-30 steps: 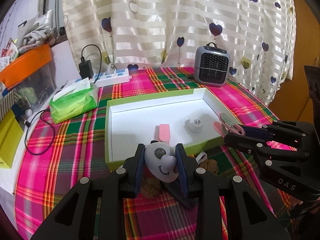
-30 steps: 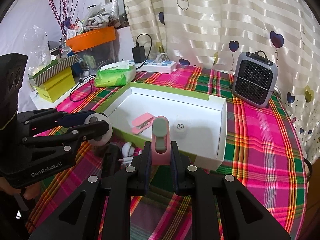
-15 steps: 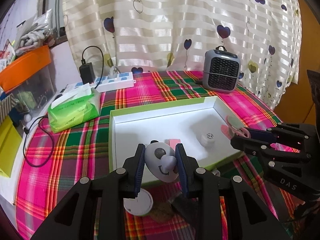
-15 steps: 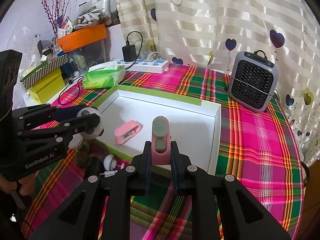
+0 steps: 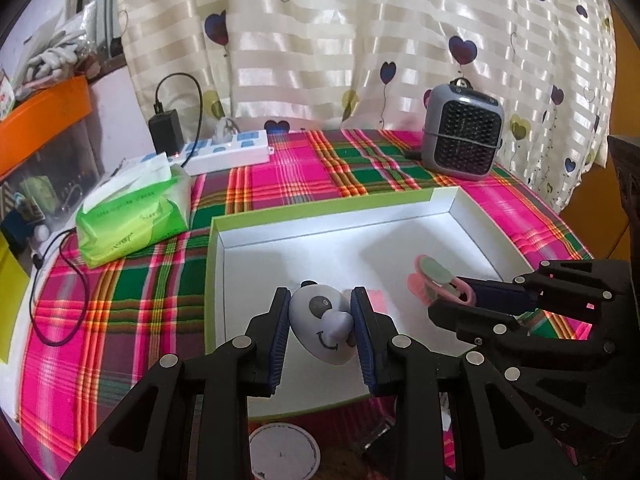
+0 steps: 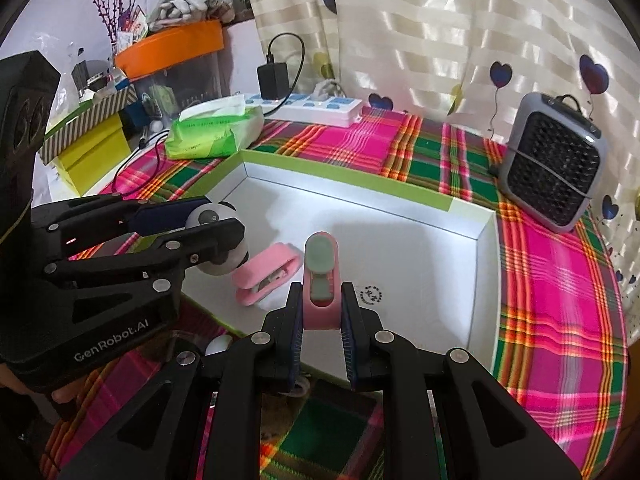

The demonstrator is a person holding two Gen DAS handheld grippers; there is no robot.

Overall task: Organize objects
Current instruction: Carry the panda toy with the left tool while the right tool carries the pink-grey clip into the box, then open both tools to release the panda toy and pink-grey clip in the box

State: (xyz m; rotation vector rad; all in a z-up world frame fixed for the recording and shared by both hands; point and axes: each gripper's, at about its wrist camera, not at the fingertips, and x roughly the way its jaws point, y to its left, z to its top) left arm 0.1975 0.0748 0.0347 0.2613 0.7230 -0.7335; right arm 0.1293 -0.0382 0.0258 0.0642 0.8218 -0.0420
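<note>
My left gripper (image 5: 323,330) is shut on a white panda-face toy (image 5: 324,326) and holds it above the near left part of the white box with a green rim (image 5: 320,210). My right gripper (image 6: 321,314) is shut on a pink clip with a green pad (image 6: 320,276), held over the box's near edge. Both also show from the other side: the panda toy (image 6: 218,240) and the pink clip (image 5: 434,284). A second pink clip (image 6: 266,274) and a small white round piece (image 6: 372,294) lie on the box floor.
A green tissue pack (image 5: 132,208), a white power strip (image 5: 228,152) with a black charger and a grey mini heater (image 5: 462,136) stand behind the box on the plaid cloth. A white round disc (image 5: 284,454) and small items lie in front of it. Yellow boxes (image 6: 92,152) stand at left.
Both grippers have moved forward and up over the box with their objects still held. The box now fills more of both views.
</note>
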